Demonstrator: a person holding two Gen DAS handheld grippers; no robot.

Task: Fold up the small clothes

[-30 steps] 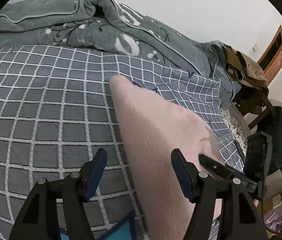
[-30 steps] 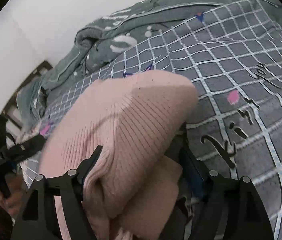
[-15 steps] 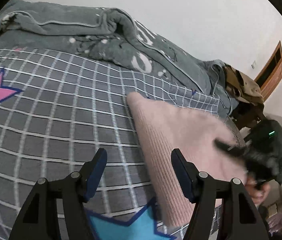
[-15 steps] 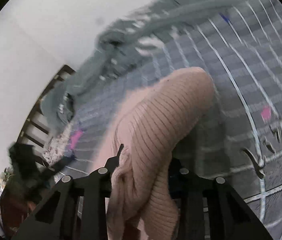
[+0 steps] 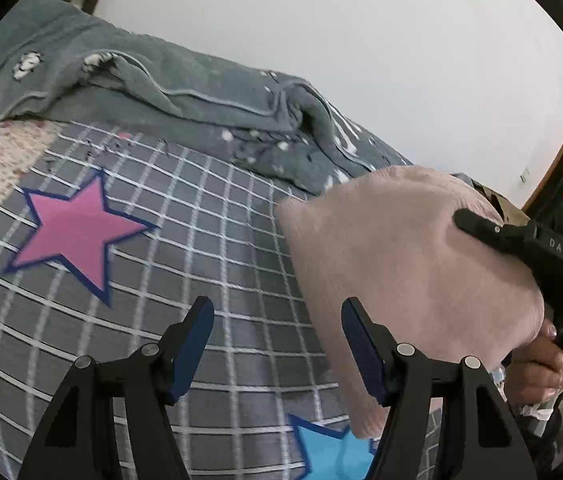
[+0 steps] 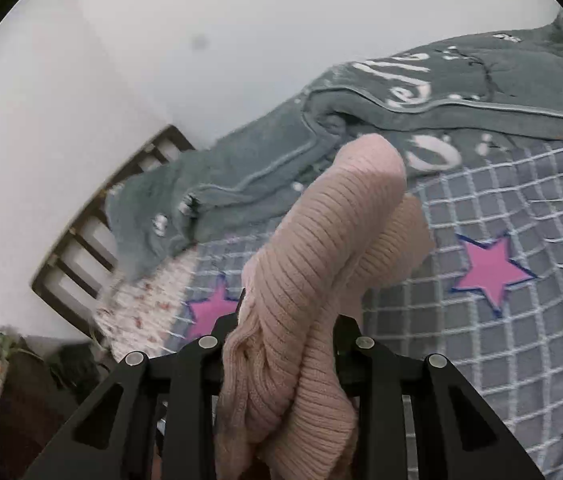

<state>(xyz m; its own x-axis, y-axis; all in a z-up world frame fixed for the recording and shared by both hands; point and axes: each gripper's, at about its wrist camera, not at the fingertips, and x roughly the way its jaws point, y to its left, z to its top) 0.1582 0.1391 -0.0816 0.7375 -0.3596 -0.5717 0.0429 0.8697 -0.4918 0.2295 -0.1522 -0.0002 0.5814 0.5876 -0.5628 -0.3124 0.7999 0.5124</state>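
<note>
Overhead, right hand-held gripper pinching pink knit garment, left hand-held gripper parted, empty, grey blanket behind

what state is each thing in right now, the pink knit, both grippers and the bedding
pink knit garment: bunched, clamped in the right gripper, lifted off the bed
right gripper: jaws shut on the pink knit garment
left gripper: jaws open, nothing between them, beside the garment
grey blanket: crumpled along the far side of the bed
checked bedsheet: spread flat
</note>
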